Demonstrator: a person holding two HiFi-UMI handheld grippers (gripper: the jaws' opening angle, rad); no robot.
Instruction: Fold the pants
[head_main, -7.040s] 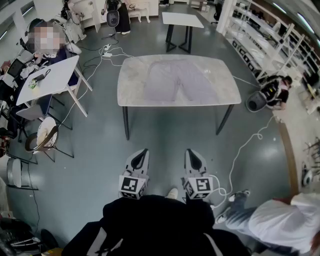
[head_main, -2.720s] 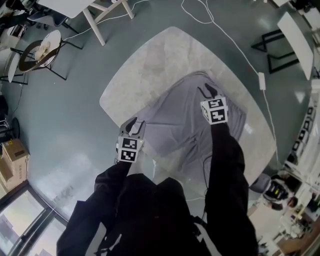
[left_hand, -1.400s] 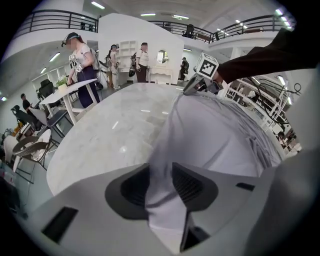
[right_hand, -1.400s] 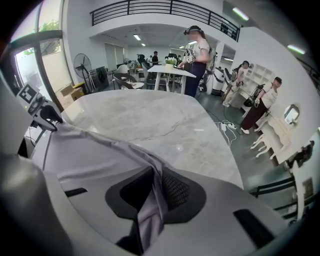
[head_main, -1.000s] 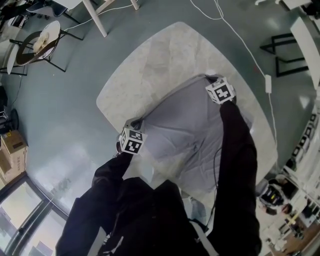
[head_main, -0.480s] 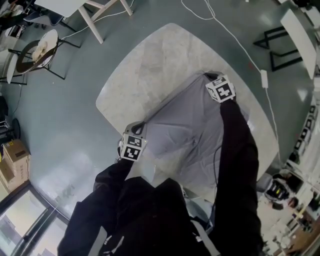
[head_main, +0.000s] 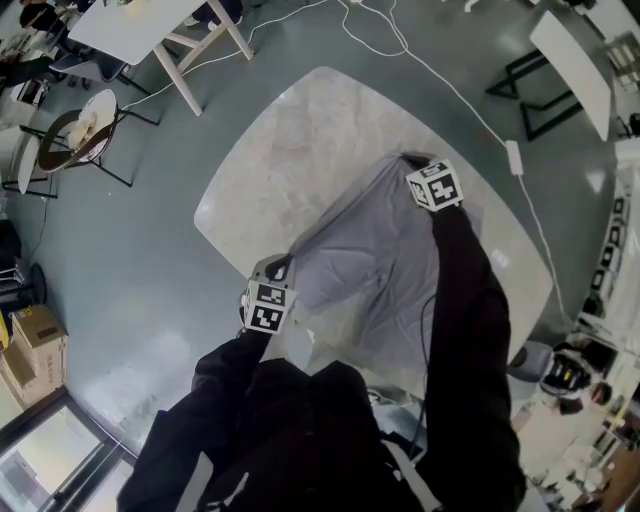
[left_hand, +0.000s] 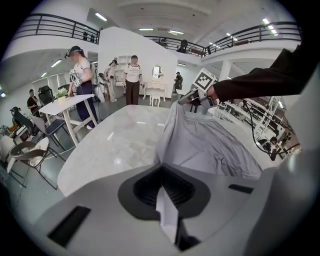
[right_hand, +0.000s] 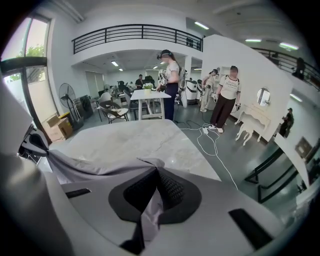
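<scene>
Grey pants (head_main: 375, 260) lie on the marble table (head_main: 290, 140), with one long edge lifted off the top. My left gripper (head_main: 273, 272) is shut on that edge at the near-left end. In the left gripper view, cloth (left_hand: 200, 140) runs out from between my jaws (left_hand: 162, 182) toward the right gripper (left_hand: 192, 96). My right gripper (head_main: 411, 161) is shut on the far end of the same edge. In the right gripper view, fabric (right_hand: 90, 167) is pinched between its pads (right_hand: 152, 197) and sags away to the left. The rest of the pants stays on the table.
A white table (head_main: 150, 25) and a chair (head_main: 70, 130) stand at the upper left, and a black-legged table (head_main: 570, 60) at the upper right. A white cable (head_main: 440, 80) trails over the floor. Several people (left_hand: 132, 80) stand beyond the table. A cardboard box (head_main: 35, 340) sits at the left.
Both grippers have risen with the pants edge still held. The cloth between them has come up off the table and is pulled tauter.
</scene>
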